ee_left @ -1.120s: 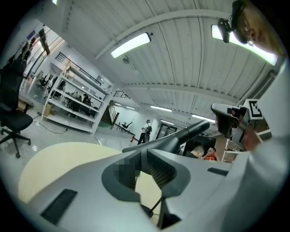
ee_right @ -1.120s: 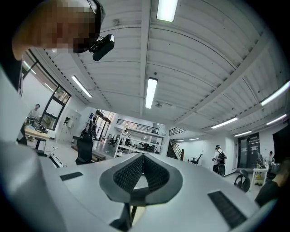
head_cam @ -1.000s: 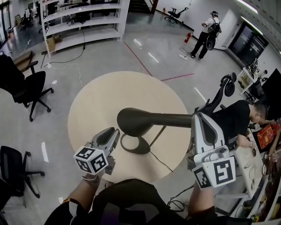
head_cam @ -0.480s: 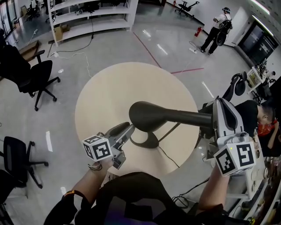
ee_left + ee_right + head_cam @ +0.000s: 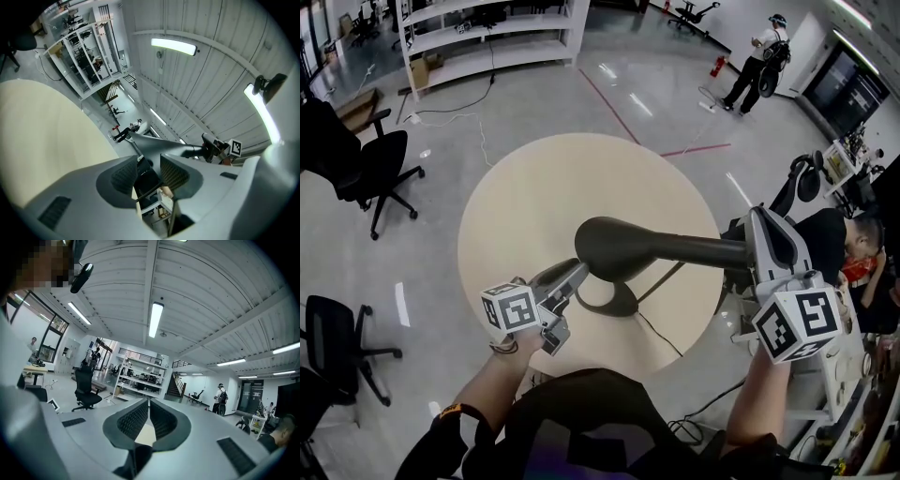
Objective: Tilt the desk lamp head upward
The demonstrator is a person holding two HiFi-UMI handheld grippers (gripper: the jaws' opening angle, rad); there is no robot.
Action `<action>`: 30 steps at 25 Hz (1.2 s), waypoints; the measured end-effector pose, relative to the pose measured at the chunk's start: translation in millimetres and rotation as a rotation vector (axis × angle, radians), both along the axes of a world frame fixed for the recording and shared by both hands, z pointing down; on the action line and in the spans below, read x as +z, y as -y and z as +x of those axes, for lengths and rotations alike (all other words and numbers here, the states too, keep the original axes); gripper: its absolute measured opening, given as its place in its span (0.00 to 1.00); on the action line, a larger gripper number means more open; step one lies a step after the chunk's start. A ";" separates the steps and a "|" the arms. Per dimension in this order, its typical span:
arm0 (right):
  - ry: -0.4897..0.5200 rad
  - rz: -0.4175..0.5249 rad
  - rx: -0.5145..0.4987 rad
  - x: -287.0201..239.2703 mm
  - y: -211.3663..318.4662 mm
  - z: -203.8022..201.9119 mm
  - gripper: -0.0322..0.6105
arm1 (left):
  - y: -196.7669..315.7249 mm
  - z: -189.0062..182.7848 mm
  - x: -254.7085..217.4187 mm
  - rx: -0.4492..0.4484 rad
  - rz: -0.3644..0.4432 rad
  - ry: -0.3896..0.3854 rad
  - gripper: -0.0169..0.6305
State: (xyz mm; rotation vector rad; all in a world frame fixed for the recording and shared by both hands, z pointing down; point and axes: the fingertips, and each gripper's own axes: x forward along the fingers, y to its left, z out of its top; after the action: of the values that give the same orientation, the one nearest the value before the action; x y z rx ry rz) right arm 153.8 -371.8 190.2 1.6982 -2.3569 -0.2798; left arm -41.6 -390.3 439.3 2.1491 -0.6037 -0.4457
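A dark desk lamp stands on a round beige table. Its head hangs over its ring base, and the arm runs level to the right. My right gripper is shut on the far end of that arm; in the right gripper view the pads are nearly together with a dark part behind them. My left gripper sits just below and left of the lamp head, open, touching nothing. The left gripper view shows the lamp head beyond the parted pads.
The lamp's cable runs off the table's near edge. Black office chairs stand left of the table. A seated person and a cluttered desk are at the right. White shelving stands at the back.
My left gripper has come in closer under the lamp head and its jaws have spread. The right gripper keeps its hold on the arm.
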 end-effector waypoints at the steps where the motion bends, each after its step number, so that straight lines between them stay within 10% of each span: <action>1: -0.002 -0.003 0.004 -0.2 1.2 0.6 0.07 | 1.7 0.8 0.7 0.002 -0.004 -0.002 0.31; 20: -0.012 -0.084 0.077 27.0 17.7 20.3 0.06 | 14.3 4.4 -8.9 0.015 0.020 -0.041 0.30; 30: 0.056 -0.119 0.124 53.3 14.4 43.3 0.06 | 33.2 -20.3 -66.0 -0.065 0.161 -0.028 0.24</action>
State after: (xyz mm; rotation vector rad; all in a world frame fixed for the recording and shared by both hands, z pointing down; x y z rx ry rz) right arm 197.1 -386.2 243.5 1.8075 -2.2453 -0.0700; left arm -61.8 -423.5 373.3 2.2765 -0.6427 -0.5764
